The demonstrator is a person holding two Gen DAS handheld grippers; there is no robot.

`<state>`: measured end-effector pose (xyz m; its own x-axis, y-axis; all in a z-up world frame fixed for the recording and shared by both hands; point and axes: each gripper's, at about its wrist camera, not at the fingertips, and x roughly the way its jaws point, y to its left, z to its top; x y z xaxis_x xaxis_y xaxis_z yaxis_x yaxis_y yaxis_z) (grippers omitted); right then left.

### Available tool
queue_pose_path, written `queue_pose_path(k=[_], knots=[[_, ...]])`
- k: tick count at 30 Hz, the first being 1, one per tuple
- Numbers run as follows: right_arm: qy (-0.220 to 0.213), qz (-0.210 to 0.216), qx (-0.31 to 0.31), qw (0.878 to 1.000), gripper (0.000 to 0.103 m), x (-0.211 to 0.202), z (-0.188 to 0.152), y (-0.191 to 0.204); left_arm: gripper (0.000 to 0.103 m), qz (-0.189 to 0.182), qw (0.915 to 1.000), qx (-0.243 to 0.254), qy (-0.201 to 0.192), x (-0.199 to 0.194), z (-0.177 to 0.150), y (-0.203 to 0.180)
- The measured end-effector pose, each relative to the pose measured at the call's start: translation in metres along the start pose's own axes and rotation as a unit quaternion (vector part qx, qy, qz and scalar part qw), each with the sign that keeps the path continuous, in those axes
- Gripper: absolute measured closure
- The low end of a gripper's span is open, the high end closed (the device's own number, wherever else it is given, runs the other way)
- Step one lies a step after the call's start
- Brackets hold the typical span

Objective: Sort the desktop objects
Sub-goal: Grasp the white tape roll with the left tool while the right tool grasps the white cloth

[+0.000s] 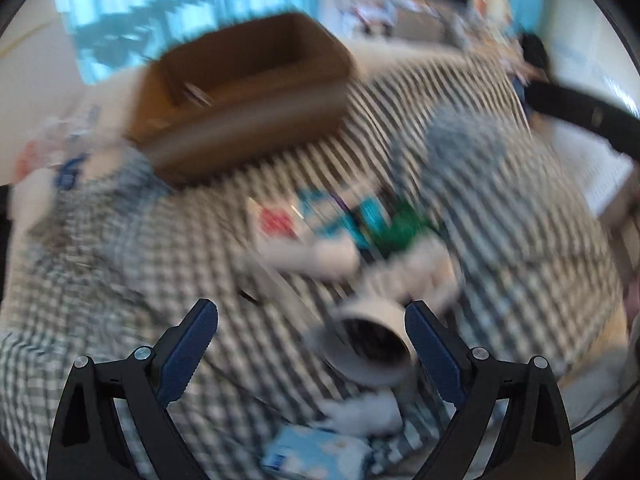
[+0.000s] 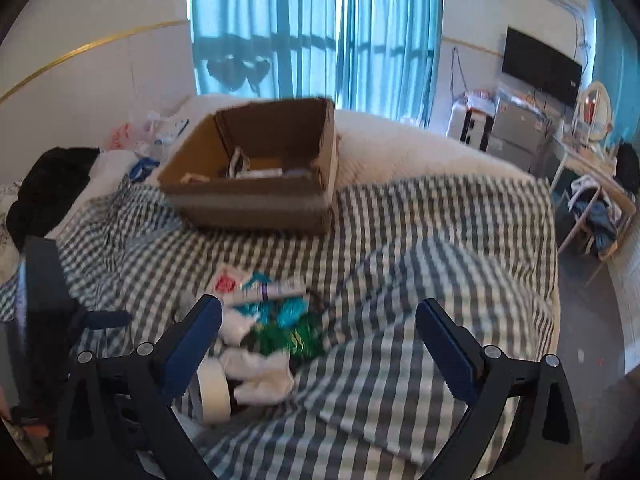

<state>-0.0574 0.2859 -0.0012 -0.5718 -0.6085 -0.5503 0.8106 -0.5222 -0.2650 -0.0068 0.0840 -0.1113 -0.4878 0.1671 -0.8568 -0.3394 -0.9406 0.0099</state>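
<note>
The box (image 2: 256, 176) stood on the bed (image 2: 440, 232) and already held a few things. Most items were not yet sorted: a pile (image 2: 272, 320) with a tube, packets and a tape roll (image 1: 372, 344) lay near both tools. The left tool (image 1: 312, 344) and the right tool (image 2: 320, 344) were both apart, holding nothing.

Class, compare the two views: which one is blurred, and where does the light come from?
Left wrist view: heavy motion blur smears the box and bedding, while the tool stays sharp. Right wrist view: mostly sharp, backlit through the blue curtains.
</note>
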Motion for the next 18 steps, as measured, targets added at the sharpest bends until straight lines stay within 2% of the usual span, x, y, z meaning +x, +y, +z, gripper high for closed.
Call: queue_pose_path(k=[3,7,9,14,15,16,18], knots=[[0.025,0.020,0.012,0.999,0.005,0.009,-0.016,-0.001,0.006,-0.033,0.9981,0.039,0.033,0.028,-0.007,-0.016],[0.046,0.030,0.015,0.998,0.005,0.024,-0.028,0.005,0.006,-0.033,0.9951,0.082,0.043,0.051,-0.009,-0.027],[0.053,0.030,0.009,0.998,0.005,0.031,-0.029,0.010,0.006,-0.066,0.9931,0.082,0.052,0.059,-0.009,-0.028],[0.075,0.025,0.007,0.997,0.005,0.047,-0.038,0.011,0.006,-0.106,0.9880,0.070,0.088,0.082,-0.013,-0.028],[0.079,0.025,0.006,0.997,0.005,0.049,-0.038,0.012,0.014,-0.113,0.9874,0.066,0.089,0.083,-0.014,-0.027],[0.084,0.025,0.006,0.996,0.005,0.053,-0.039,0.013,0.014,-0.131,0.9859,0.058,0.087,0.083,-0.015,-0.025],[0.095,0.026,0.005,0.995,0.005,0.060,-0.043,0.015,0.014,-0.136,0.9867,0.051,0.072,0.076,-0.015,-0.021]])
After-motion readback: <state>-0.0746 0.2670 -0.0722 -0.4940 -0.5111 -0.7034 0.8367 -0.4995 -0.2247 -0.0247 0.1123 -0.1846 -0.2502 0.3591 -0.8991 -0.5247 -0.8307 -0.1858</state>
